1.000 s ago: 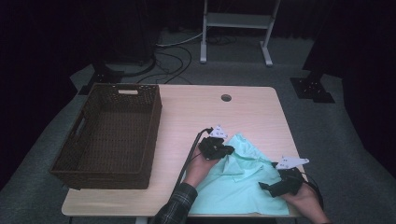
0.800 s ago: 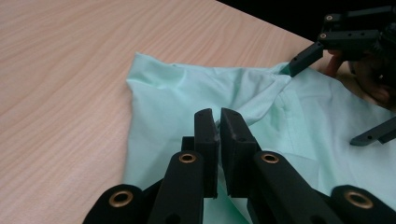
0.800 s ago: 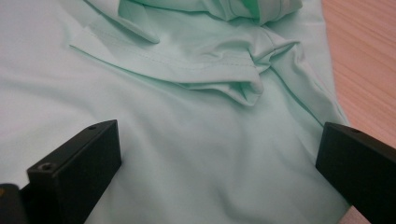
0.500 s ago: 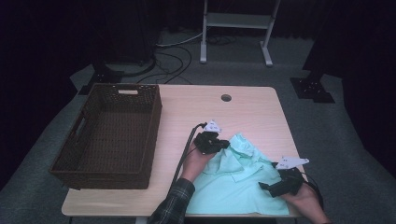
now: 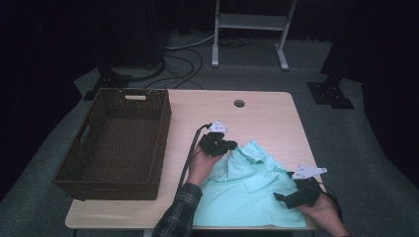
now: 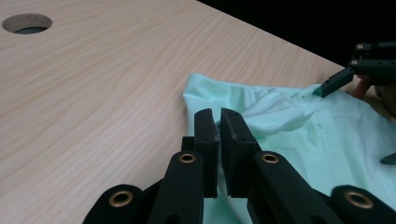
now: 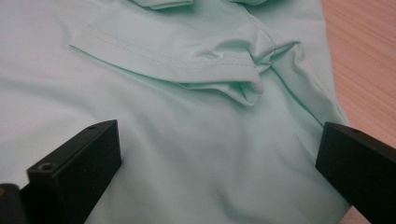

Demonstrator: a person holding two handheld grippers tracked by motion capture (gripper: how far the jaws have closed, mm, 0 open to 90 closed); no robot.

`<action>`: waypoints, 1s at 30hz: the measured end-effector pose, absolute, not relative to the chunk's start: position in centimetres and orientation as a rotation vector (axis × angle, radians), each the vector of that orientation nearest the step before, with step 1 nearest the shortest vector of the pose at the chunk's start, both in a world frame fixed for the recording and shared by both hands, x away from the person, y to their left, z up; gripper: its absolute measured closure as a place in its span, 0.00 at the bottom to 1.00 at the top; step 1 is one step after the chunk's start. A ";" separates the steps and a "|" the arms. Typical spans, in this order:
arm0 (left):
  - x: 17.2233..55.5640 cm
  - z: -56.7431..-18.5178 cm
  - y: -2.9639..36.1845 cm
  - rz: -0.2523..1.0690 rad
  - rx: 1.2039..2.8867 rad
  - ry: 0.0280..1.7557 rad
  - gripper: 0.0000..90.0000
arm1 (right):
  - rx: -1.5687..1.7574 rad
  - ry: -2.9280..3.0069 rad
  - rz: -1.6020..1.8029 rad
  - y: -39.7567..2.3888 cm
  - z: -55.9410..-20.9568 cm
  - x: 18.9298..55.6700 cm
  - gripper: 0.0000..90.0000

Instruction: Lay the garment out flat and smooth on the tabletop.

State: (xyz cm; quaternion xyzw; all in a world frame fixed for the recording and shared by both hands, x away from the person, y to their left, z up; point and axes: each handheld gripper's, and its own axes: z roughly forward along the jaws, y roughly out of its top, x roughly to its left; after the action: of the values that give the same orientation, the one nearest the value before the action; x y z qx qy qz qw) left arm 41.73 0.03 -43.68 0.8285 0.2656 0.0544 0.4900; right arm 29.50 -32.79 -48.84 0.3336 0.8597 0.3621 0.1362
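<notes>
Lying rumpled on the counter's [image 5: 267,113] near right part is a mint green shirt [image 5: 247,190]. Left gripper [image 6: 218,122] fingers are pinched on its edge; right gripper [image 7: 219,154] fingers spread wide over it.

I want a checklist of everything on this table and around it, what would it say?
Surface: light wooden table with a round hole.
Job's things: mint green shirt lying rumpled near the front edge.
Clutter: empty brown wicker basket.
Grippers: left gripper shut on the shirt's edge; right gripper open over the shirt.
Cables: black cable from the left gripper; more on the floor.
Surroundings: grey carpet, white stand, dark curtains.
</notes>
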 end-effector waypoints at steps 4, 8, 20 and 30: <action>42.3 -43.6 0.4 0.143 2.012 0.655 0.96 | 0.966 2.489 1.048 -32.8 -48.8 29.5 0.00; 42.7 -43.5 0.8 0.150 2.005 0.667 0.96 | 0.966 2.489 1.049 -32.8 -48.8 29.5 0.00; 44.3 -43.0 2.0 0.173 1.984 0.690 0.96 | 0.962 2.490 1.047 -32.8 -48.8 29.5 0.00; 45.4 -43.2 2.9 0.180 1.957 0.720 0.96 | 0.964 2.492 1.047 -32.8 -48.8 29.5 0.00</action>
State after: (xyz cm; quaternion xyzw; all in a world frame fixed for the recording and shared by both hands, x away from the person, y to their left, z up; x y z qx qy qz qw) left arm 45.42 2.95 -43.16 0.8094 0.2977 0.0745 0.5007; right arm 29.51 -32.80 -48.84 0.3329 0.8603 0.3616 0.1356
